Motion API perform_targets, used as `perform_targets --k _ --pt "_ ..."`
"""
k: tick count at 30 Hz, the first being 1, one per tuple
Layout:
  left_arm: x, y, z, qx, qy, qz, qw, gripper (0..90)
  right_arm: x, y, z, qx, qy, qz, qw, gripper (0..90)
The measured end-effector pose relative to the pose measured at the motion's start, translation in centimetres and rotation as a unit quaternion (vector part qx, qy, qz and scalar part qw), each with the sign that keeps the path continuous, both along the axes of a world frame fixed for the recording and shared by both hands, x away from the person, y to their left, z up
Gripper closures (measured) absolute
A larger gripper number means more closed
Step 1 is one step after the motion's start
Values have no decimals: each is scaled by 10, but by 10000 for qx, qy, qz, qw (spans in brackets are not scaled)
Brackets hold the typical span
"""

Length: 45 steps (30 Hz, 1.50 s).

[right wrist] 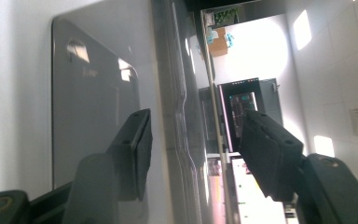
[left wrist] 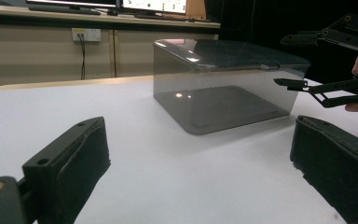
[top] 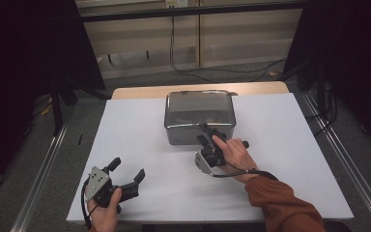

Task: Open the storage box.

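Note:
A smoky grey see-through box (top: 200, 113) with a lid stands in the middle of the white tabletop (top: 280, 145). My right gripper (top: 204, 126) is turned on its side at the box's near edge. In the right gripper view its jaws (right wrist: 196, 149) straddle the lid's rim (right wrist: 182, 116), one pad over the box's side wall and one over the lid, with gaps on both sides, so it is open. The left gripper view shows that gripper (left wrist: 294, 59) at the box's (left wrist: 223, 88) right corner. My left gripper (top: 128, 169) rests wide open near the table's front left, apart from the box.
Metal rails (top: 48, 159) run along both sides of the table on the floor. A bare wooden strip (top: 198, 90) lies just behind the box. Black cables (top: 212, 70) trail over the floor behind the table, below a wall cabinet.

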<state>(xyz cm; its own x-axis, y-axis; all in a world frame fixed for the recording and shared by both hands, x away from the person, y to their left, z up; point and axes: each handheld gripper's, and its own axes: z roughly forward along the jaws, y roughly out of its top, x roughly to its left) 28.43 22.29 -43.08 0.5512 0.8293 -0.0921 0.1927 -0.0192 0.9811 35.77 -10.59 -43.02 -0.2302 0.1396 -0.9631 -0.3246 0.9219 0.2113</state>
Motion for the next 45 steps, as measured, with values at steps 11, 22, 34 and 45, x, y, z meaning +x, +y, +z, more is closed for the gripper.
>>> perform_targets --k 11,22,34,45 --pt "0 0 0 2 2 -4 10000 42 3 2 -5 -206 151 -153 9996 619" --pt "-1 0 1 8 -49 -9 10000 42 6 3 -6 -222 174 -321 9991 677" --pt "-1 -1 1 37 -60 -7 10000 42 4 5 -2 -262 147 -367 9989 789" --pt "0 -2 2 75 -86 8 9999 39 4 6 1 -299 128 -377 9988 801"
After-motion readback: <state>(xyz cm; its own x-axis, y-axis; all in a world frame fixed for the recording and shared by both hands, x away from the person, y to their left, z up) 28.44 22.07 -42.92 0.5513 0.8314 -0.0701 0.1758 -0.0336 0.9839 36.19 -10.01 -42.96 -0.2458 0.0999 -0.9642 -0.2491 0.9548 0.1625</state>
